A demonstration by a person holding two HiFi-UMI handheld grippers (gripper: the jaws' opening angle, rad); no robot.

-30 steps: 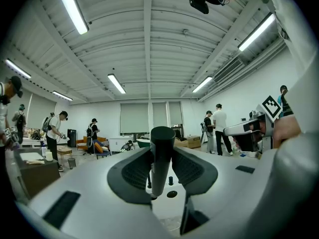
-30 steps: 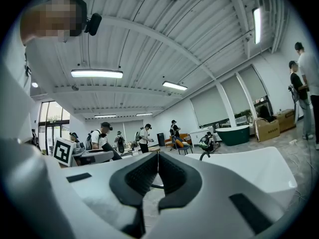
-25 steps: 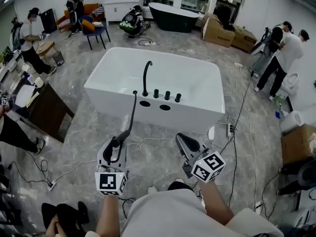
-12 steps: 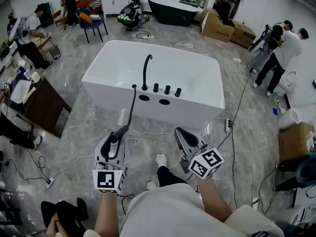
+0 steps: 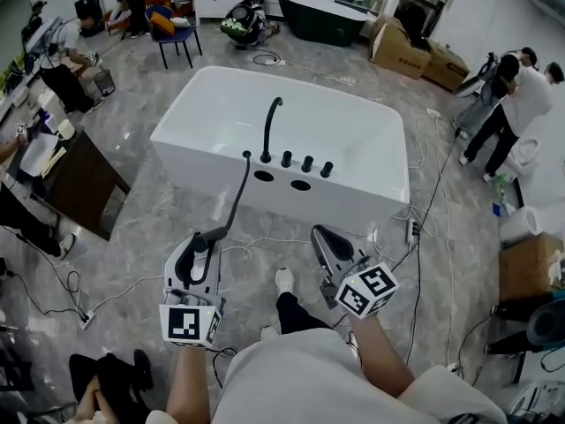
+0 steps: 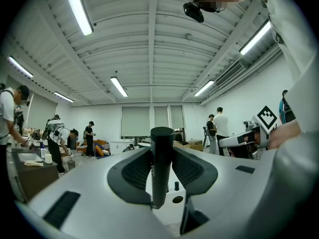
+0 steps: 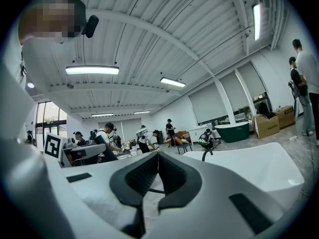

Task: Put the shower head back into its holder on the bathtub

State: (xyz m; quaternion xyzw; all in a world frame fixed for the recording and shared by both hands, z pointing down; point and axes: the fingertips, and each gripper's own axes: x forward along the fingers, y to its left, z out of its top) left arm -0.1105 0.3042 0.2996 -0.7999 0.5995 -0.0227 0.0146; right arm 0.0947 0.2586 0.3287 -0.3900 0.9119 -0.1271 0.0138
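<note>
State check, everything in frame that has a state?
left gripper: shut on shower head
right gripper: shut, nothing between the jaws
shower head: out of its holder, short of the bathtub
rim holes: both empty
bathtub: empty

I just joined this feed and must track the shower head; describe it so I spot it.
Find the white bathtub mid-floor, then the left gripper before its near rim. The shower head is the slim black wand clamped in those jaws, unlike the hooked spout fixed on the rim.
</note>
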